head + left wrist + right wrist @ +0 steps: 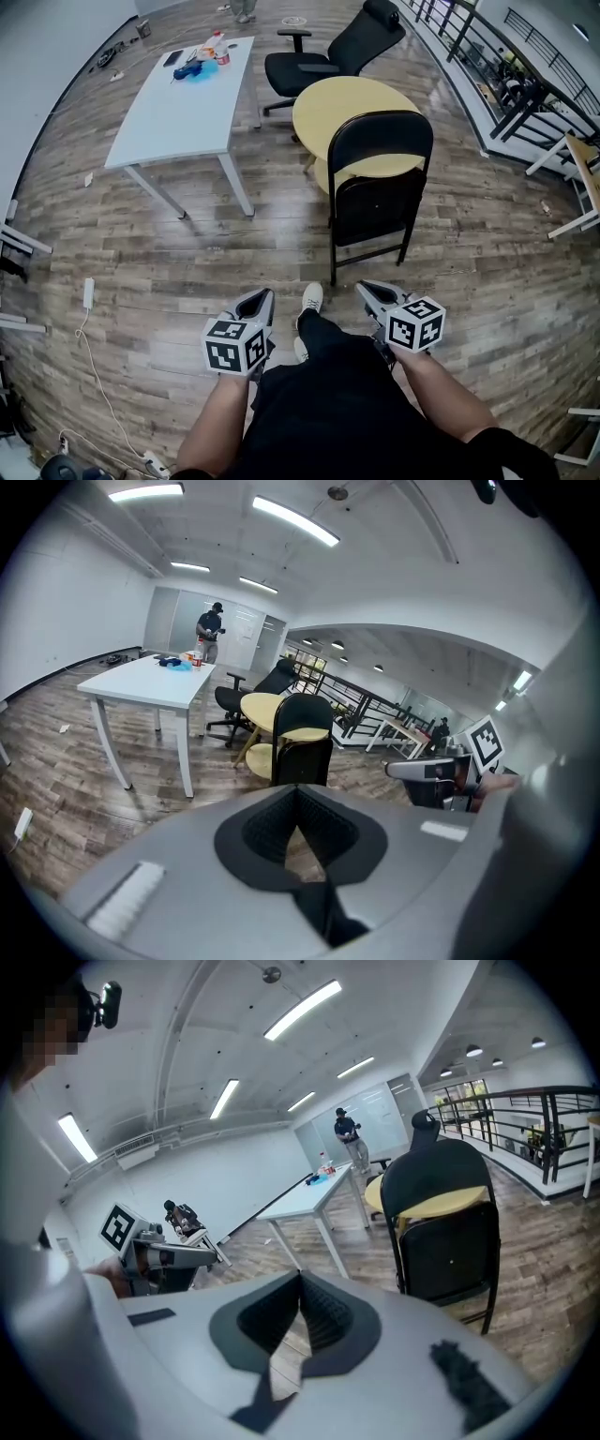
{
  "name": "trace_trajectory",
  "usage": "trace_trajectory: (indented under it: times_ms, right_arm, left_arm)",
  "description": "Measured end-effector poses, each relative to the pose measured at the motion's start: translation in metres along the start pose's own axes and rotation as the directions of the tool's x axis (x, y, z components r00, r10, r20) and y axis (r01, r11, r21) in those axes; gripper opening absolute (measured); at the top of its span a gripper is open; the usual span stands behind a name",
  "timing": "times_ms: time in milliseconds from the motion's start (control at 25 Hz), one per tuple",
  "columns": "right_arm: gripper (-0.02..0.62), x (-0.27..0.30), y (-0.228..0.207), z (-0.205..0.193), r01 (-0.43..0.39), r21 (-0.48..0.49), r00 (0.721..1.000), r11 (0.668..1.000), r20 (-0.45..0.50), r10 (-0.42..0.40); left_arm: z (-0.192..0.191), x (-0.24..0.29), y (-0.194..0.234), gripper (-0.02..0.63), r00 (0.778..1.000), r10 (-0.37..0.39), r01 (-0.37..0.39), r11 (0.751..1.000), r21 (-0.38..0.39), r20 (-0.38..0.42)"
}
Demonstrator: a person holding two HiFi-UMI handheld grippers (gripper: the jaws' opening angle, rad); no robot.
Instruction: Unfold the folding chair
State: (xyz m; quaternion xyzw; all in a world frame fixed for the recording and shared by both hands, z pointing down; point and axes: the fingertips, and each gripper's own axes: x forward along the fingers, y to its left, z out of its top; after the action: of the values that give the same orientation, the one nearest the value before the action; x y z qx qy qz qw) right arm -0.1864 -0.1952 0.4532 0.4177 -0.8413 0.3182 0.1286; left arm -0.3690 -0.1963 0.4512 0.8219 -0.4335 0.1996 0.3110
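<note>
Open office area with a wood-plank floor [187, 253]. A white worktop [178, 108] stands at the far left, and a round yellow table [349, 105] and a black office chair [328, 56] stand beyond the centre. The folding chair [380, 183] stands on the floor just in front of the round table. It is folded flat, with the seat panel tipped up against the frame, its long axis upright and its broad face toward the person. Whether it touches the table cannot be told. Both tools are held low, close to the person's body. The left tongs [257, 300] are clenched on nothing, and the right tongs [373, 291] are likewise clenched and empty. The chair lies straight ahead of the right tongs, and ahead and to the right of the left tongs, apart from both. The right tongs are the nearer. Judgement: unfolding has not begun. The approach must close that gap forward, and the tongs must be released before any grasp on the backrest or seat edge.
</note>
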Motion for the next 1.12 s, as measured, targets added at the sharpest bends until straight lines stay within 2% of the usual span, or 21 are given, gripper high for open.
trace_trajectory:
  times_ms: [240,480,760,1120]
  right_arm:
    - [0.005,0.023,-0.015,0.012,-0.002,0.004,1.000,1.000,0.024,0.002]
    - [0.005,0.038,-0.045,0.020,0.041,0.051,0.998,0.998,0.044,-0.044]
    - [0.005,0.054,-0.080,0.046,0.088,0.080,0.992,0.993,0.083,-0.095]
    - [0.005,0.072,-0.144,0.089,0.161,0.149,0.976,0.976,0.126,-0.180]
  left_arm:
    - [0.005,0.019,0.008,0.008,1.000,0.002,-0.001,0.999,0.037,-0.019]
    - [0.026,0.047,0.013,0.008,0.998,-0.033,0.038,0.995,0.087,-0.054]
    - [0.075,0.101,0.018,0.008,0.994,-0.093,0.102,0.984,0.144,-0.064]
    - [0.147,0.168,0.009,0.008,0.982,-0.155,0.178,0.952,0.250,-0.110]
